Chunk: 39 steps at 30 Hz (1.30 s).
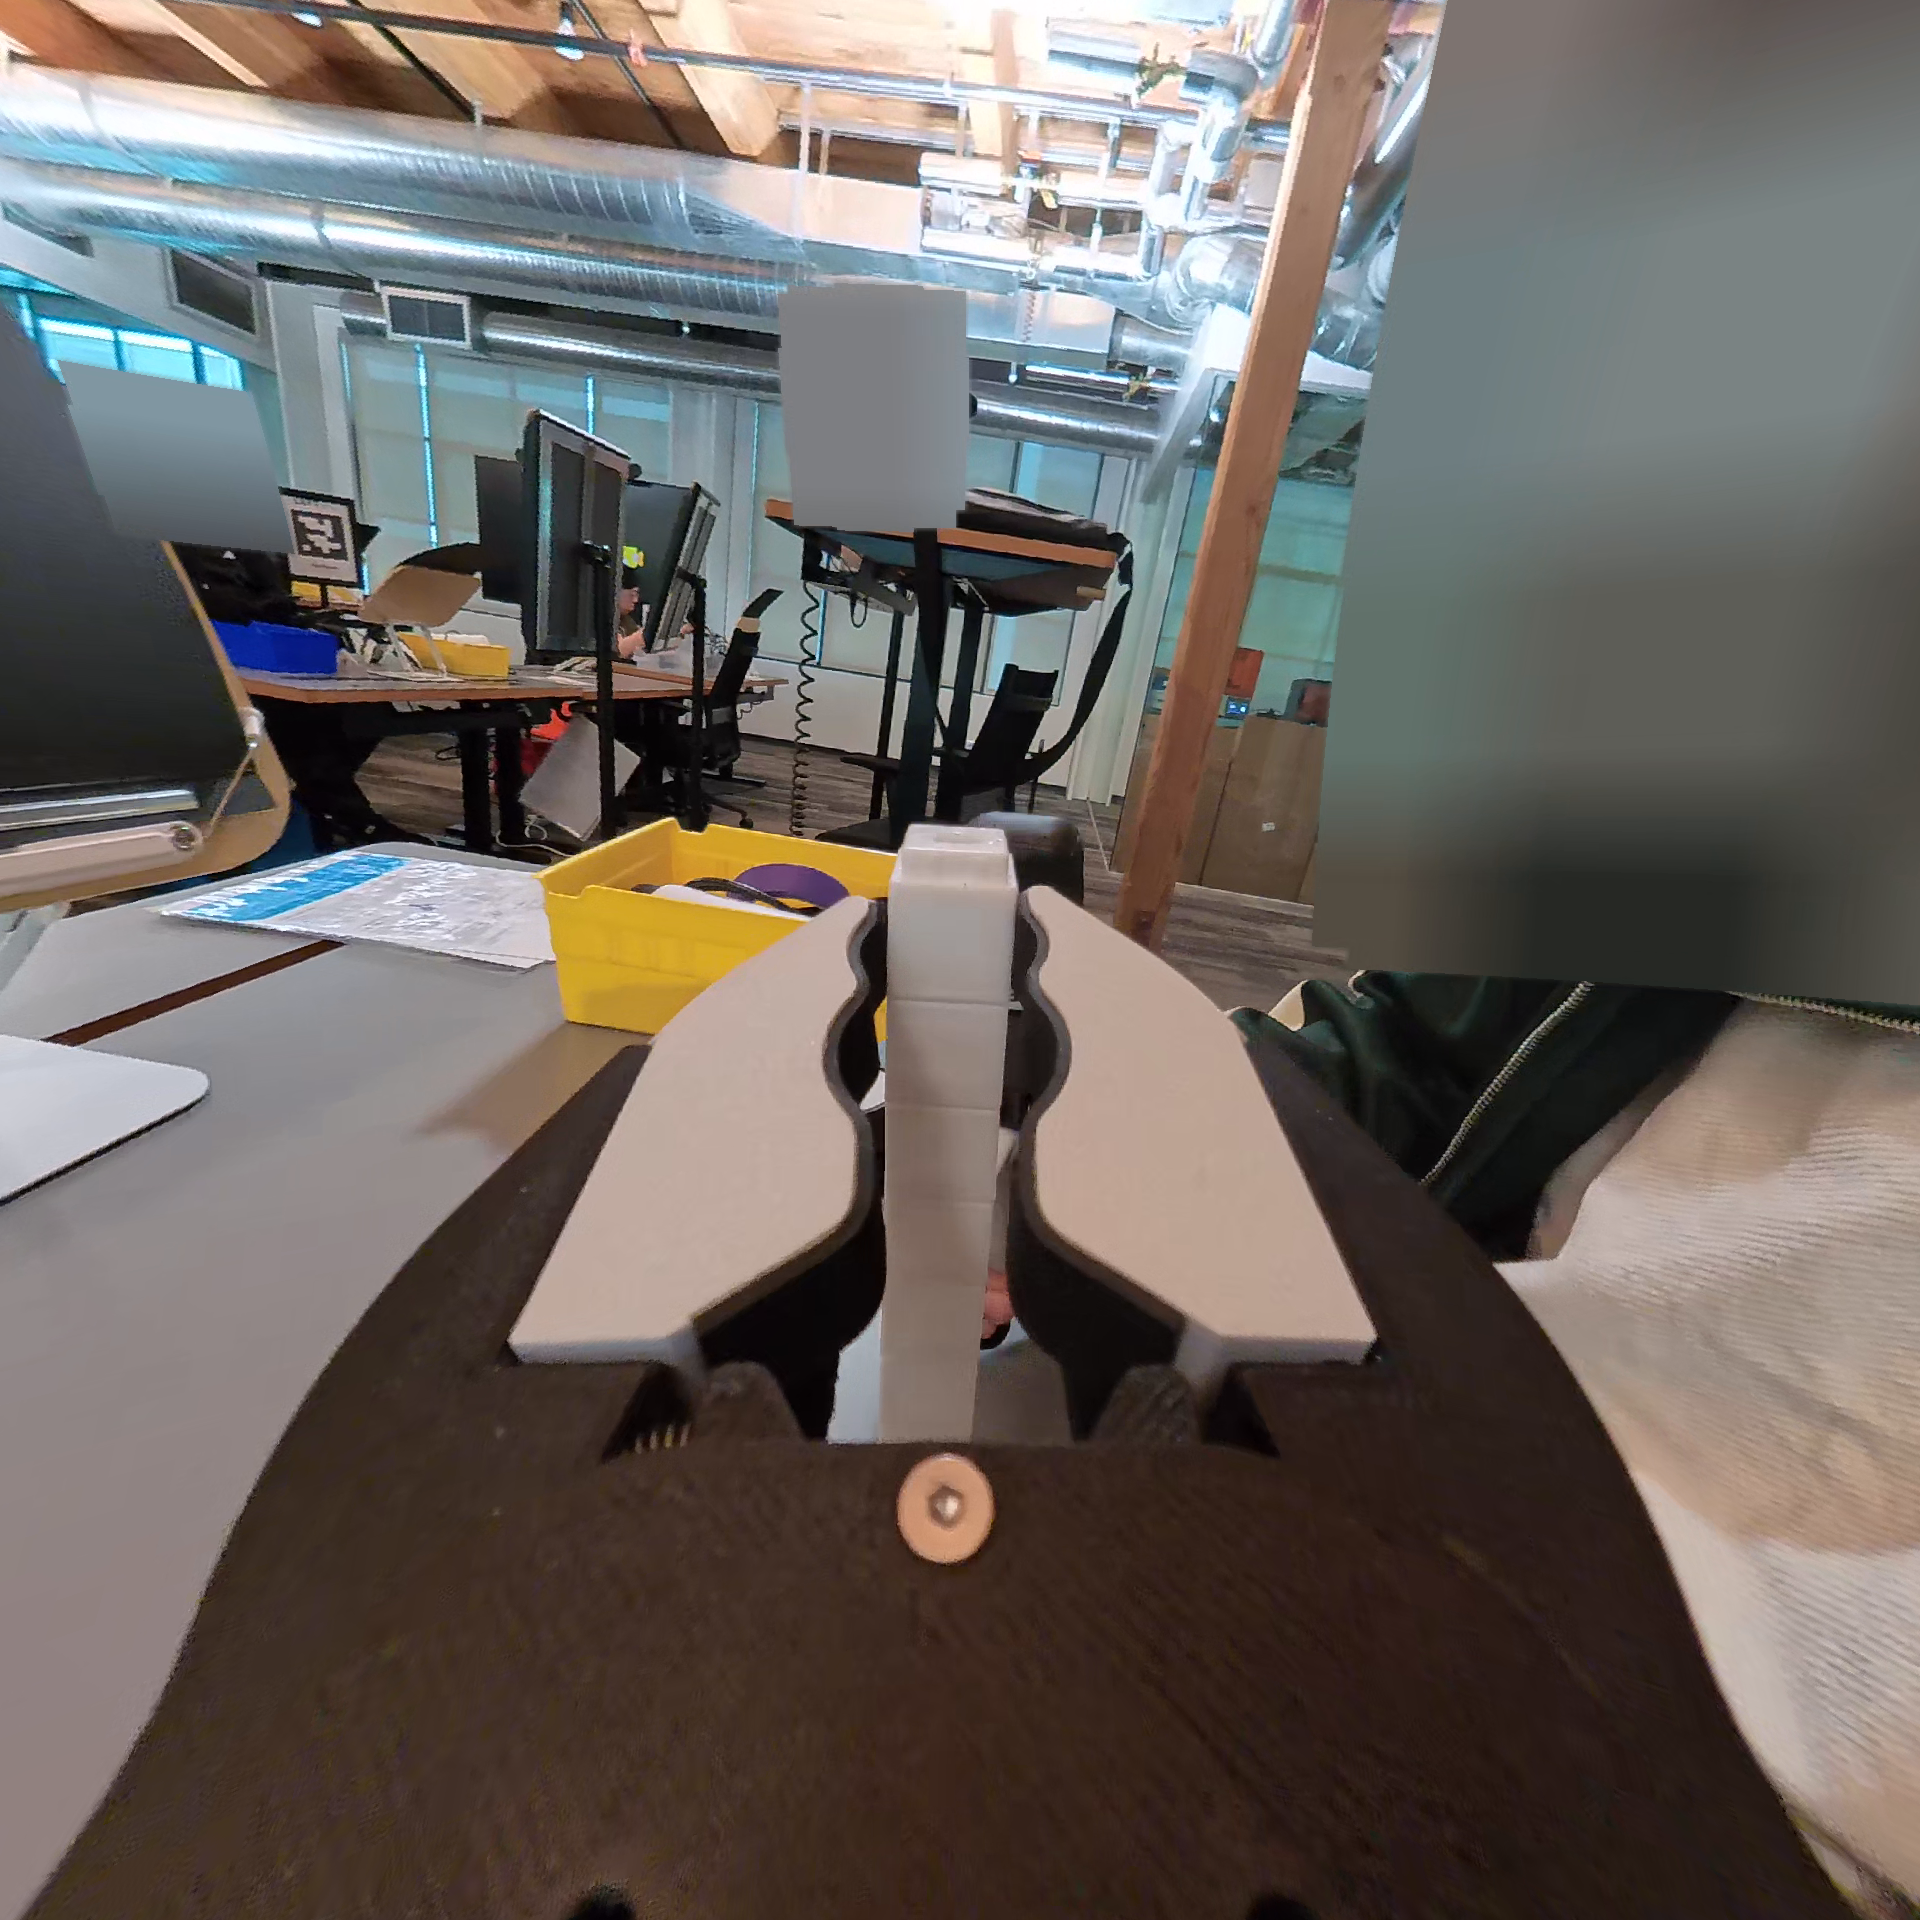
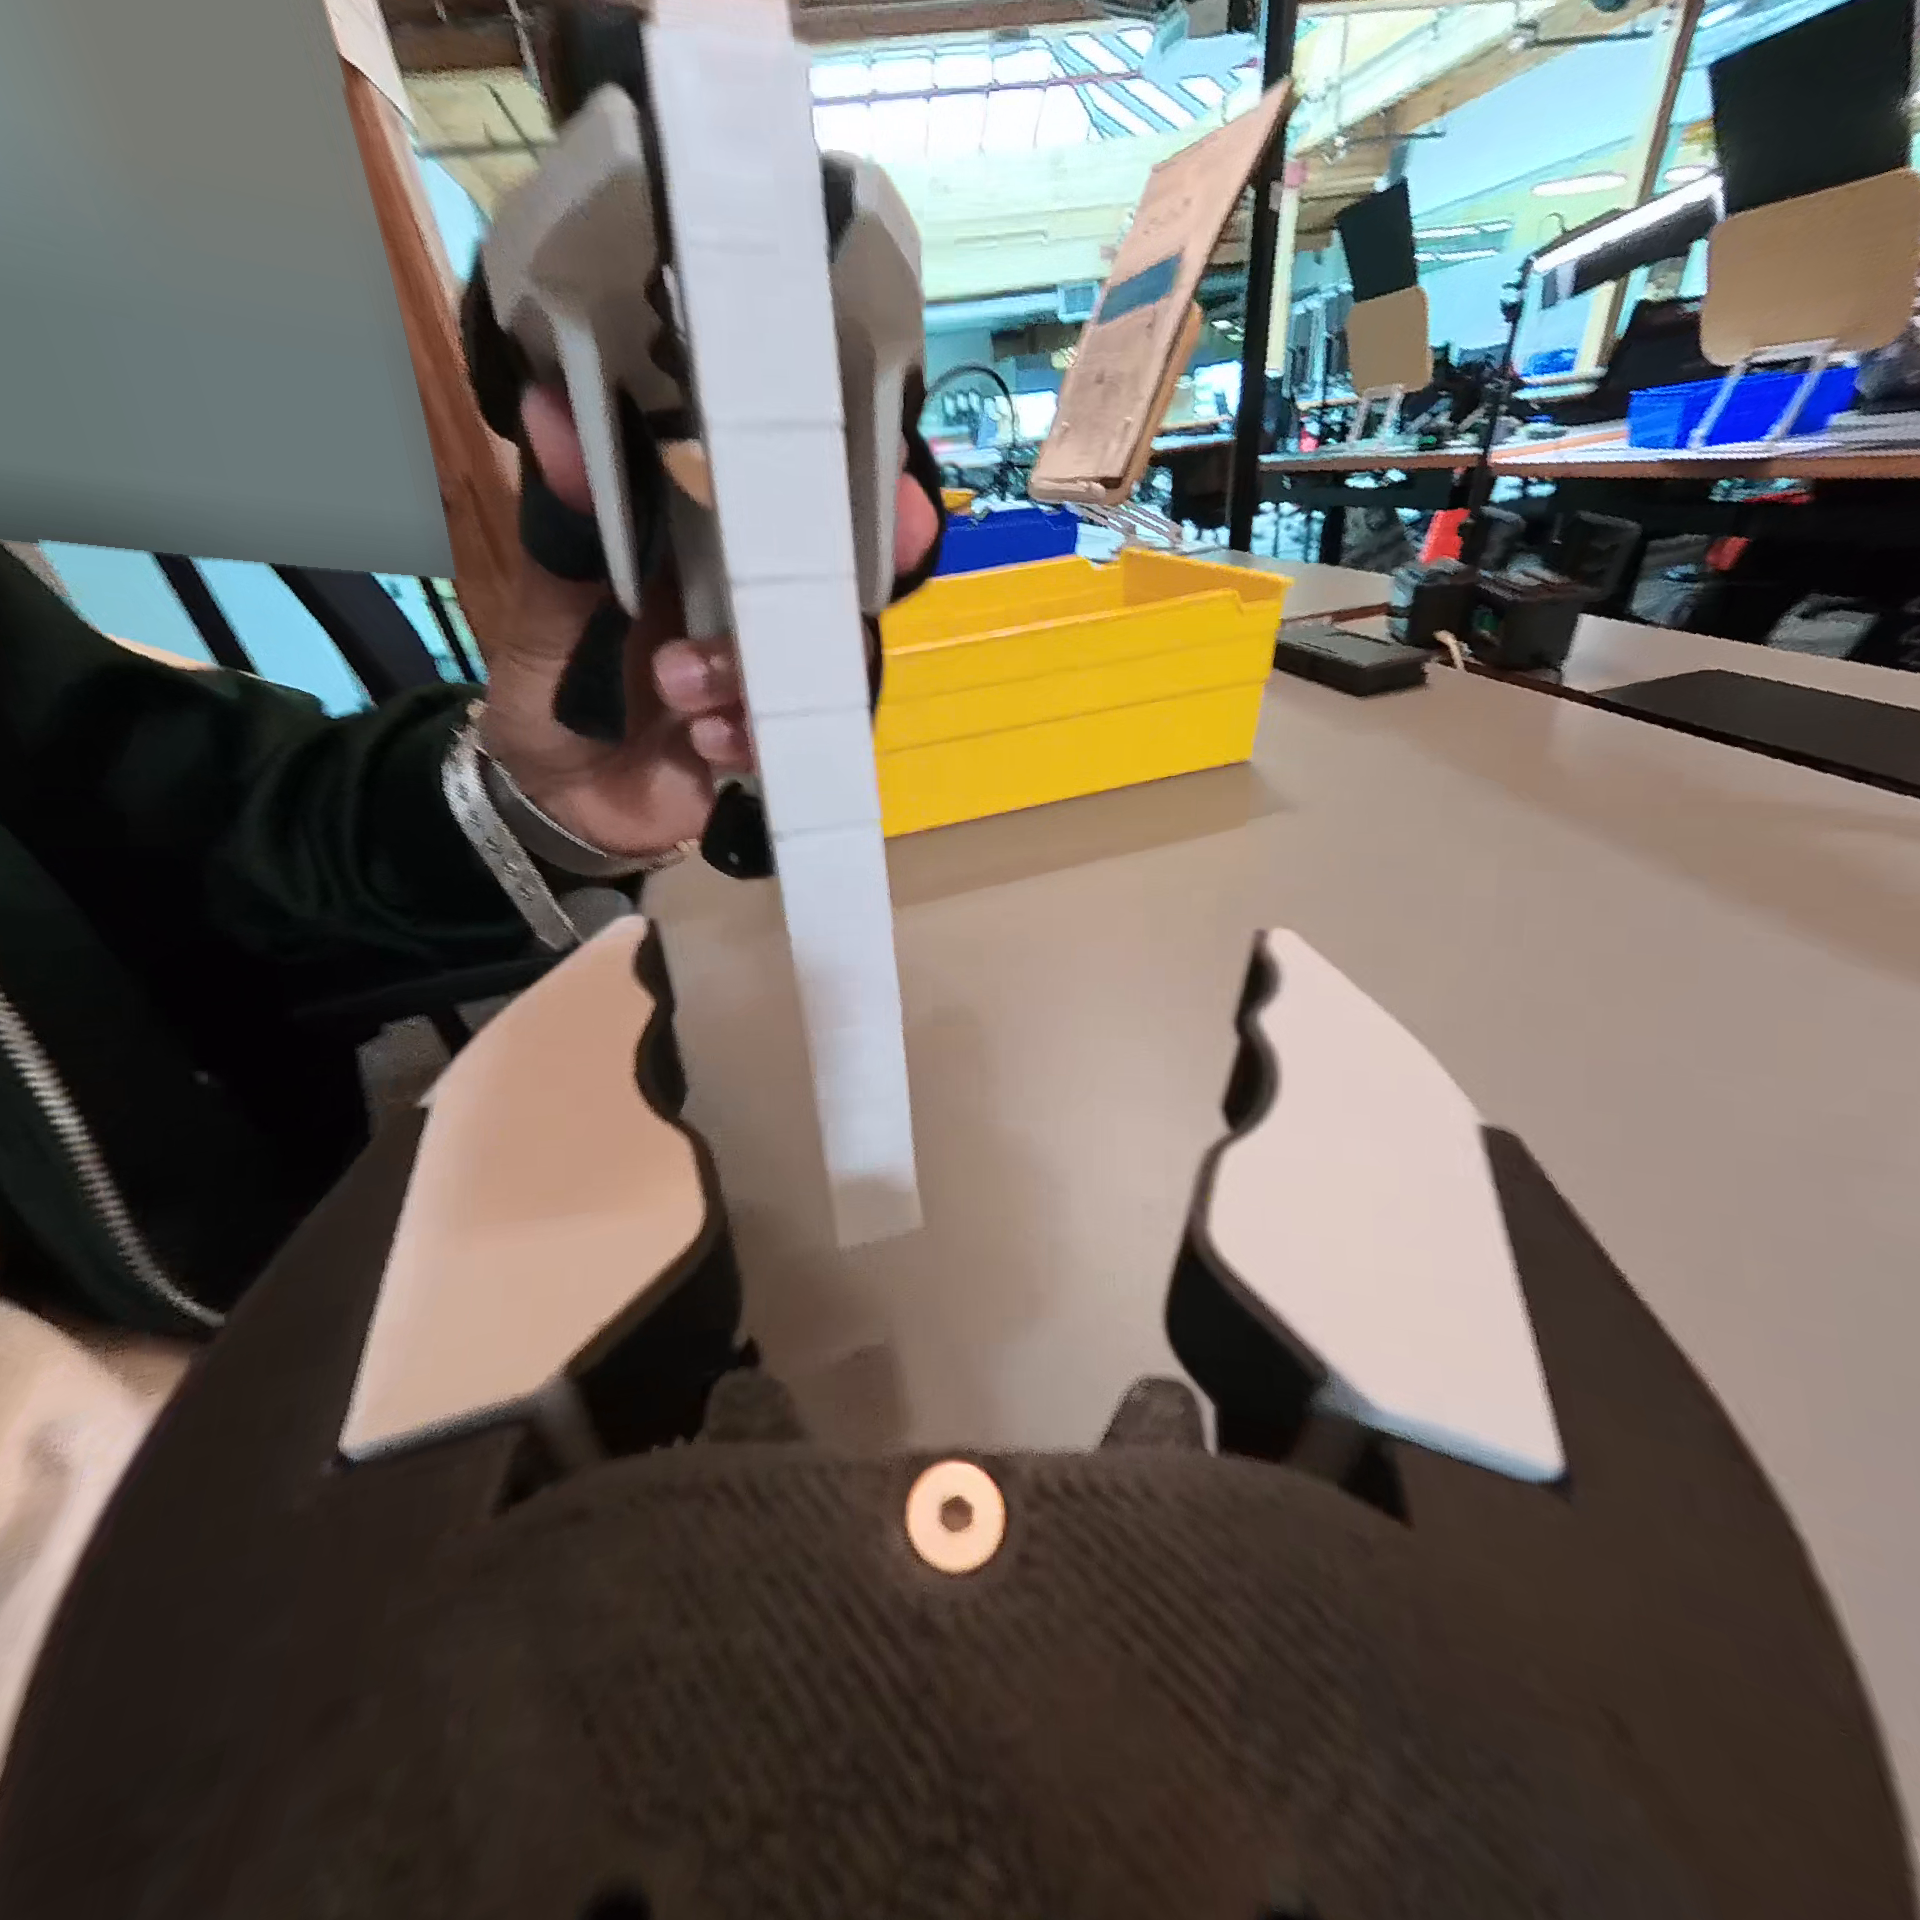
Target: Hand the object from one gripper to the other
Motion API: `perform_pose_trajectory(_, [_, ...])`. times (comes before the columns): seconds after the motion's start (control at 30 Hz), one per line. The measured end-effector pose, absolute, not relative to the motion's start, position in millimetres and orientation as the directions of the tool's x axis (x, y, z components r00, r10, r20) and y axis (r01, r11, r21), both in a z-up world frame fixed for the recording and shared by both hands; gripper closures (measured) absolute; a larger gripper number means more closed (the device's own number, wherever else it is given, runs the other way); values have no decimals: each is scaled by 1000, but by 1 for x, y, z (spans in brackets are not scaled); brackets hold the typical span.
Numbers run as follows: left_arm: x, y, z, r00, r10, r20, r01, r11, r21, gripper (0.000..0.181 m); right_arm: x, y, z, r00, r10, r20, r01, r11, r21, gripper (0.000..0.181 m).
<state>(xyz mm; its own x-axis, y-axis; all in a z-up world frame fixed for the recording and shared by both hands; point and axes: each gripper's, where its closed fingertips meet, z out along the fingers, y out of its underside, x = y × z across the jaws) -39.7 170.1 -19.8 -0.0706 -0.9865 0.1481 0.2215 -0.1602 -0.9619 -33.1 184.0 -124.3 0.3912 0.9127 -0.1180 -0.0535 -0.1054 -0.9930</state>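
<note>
A long white bar of stacked blocks (image 1: 948, 1049) stands upright between the fingers of my left gripper (image 1: 950, 920), which is shut on it. In the right wrist view the same bar (image 2: 810, 665) hangs down from the left gripper (image 2: 717, 343), held by a hand. The bar's lower end sits between the fingers of my right gripper (image 2: 954, 951), nearer its left finger (image 2: 540, 1174). The right gripper is open wide and touches nothing. The bar's top runs out of the right wrist view.
A yellow bin (image 2: 1081, 686) stands on the grey table (image 2: 1455, 987) behind the bar; it also shows in the left wrist view (image 1: 665, 935). A printed sheet (image 1: 384, 904) and a monitor base (image 1: 73, 1112) lie at left. The person's dark sleeve (image 2: 229, 831) is at left. Left tips to right tips: about 11 centimeters.
</note>
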Motion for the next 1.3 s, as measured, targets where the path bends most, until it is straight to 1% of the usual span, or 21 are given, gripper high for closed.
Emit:
perform_pose_trajectory(0.07, [-42, 174, -20, -60, -986, 154, 226, -164, -960, 158, -32, 189, -132, 410, 905, -115, -26, -114, -993, 67])
perform_pose_trajectory(0.1, [-43, 176, -20, -57, -985, 160, 229, -169, -959, 158, -33, 189, -133, 410, 904, -122, -21, -124, -992, 65])
perform_pose_trajectory(0.17, [-44, 177, -20, -58, -984, 168, 233, -177, -956, 158, -35, 188, -135, 406, 904, -132, -17, -137, -990, 65])
perform_pose_trajectory(0.23, [-44, 176, -19, -62, -983, 170, 234, -180, -955, 158, -40, 185, -136, 396, 909, -127, -6, -136, -991, 69])
perform_pose_trajectory(0.5, [-37, 167, -22, -95, -980, 177, 220, -194, -956, 158, -62, 163, -132, 299, 945, -133, -2, -139, -990, 113])
perform_pose_trajectory(0.6, [-34, 165, -23, -103, -979, 177, 211, -196, -958, 158, -64, 159, -135, 285, 952, -108, 32, -122, -992, 126])
perform_pose_trajectory(0.67, [-34, 165, -25, -101, -979, 178, 209, -196, -958, 158, -63, 158, -135, 282, 954, -101, 40, -117, -992, 138])
perform_pose_trajectory(0.73, [-34, 165, -25, -109, -977, 185, 212, -205, -956, 158, -62, 157, -135, 273, 956, -104, 43, -120, -992, 155])
perform_pose_trajectory(0.77, [-34, 165, -25, -114, -975, 191, 215, -212, -953, 158, -61, 157, -135, 271, 957, -104, 44, -120, -992, 158])
perform_pose_trajectory(0.93, [-33, 163, -24, -132, -971, 198, 231, -224, -947, 158, -61, 157, -135, 277, 957, -88, 54, -107, -993, 158])
perform_pose_trajectory(0.97, [-33, 163, -23, -131, -971, 200, 234, -226, -946, 154, -60, 157, -134, 275, 957, -90, 48, -107, -993, 158])
perform_pose_trajectory(1.03, [-32, 166, -24, -121, -971, 206, 240, -230, -943, 138, -58, 157, -130, 274, 957, -92, 31, -105, -994, 159])
perform_pose_trajectory(1.13, [-31, 170, -25, -104, -973, 207, 250, -227, -941, 122, -52, 161, -125, 289, 953, -94, 7, -100, -995, 159])
perform_pose_trajectory(1.3, [-26, 172, -37, -87, -979, 186, 205, -200, -958, 119, -36, 171, -115, 324, 938, -121, -59, -108, -992, 159])
